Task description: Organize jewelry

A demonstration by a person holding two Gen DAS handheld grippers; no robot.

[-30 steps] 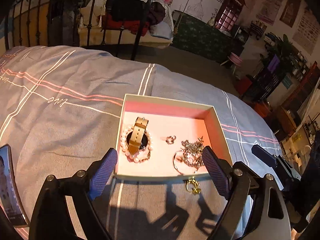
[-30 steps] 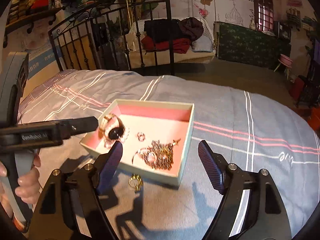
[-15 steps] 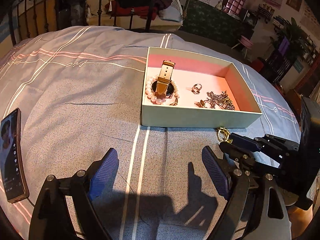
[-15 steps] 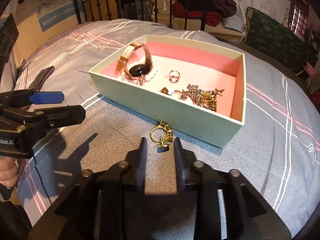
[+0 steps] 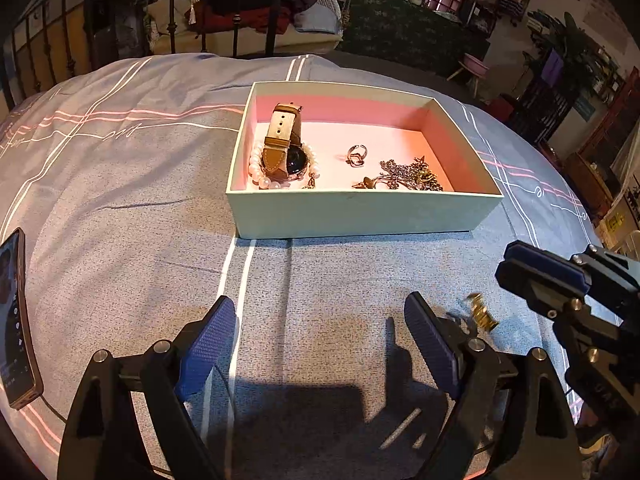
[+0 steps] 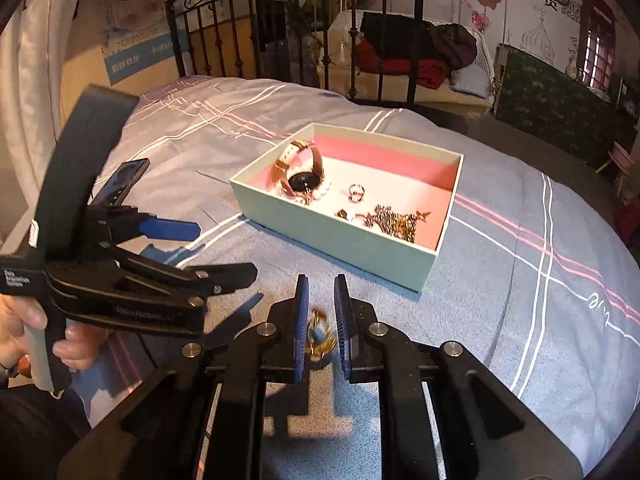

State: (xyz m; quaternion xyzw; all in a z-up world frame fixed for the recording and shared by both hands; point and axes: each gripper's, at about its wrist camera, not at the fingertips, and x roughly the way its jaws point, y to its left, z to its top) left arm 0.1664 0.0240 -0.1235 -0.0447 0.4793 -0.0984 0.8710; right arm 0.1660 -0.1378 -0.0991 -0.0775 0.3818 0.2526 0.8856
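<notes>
Right claw: closing around a small gold jewelry piece, pads not far apart; blur is hiding whether both are touching it.
Left claw: hanging spread wide, holding nothing, over the bedspread.
Gold piece: sitting low between the right claw's pads, its shape too blurred to name.
Doing it well: squeezing gently and evenly, then lifting clear of the near wall before opening over bare pink floor.
Box: lying ahead of both claws, its pale near wall facing them.
Inside: 1 watch on a pearl bracelet, 1 ring, a chain tangle.
In the way: the left claw is crowding the right claw's left side; a phone is lying far left.
</notes>
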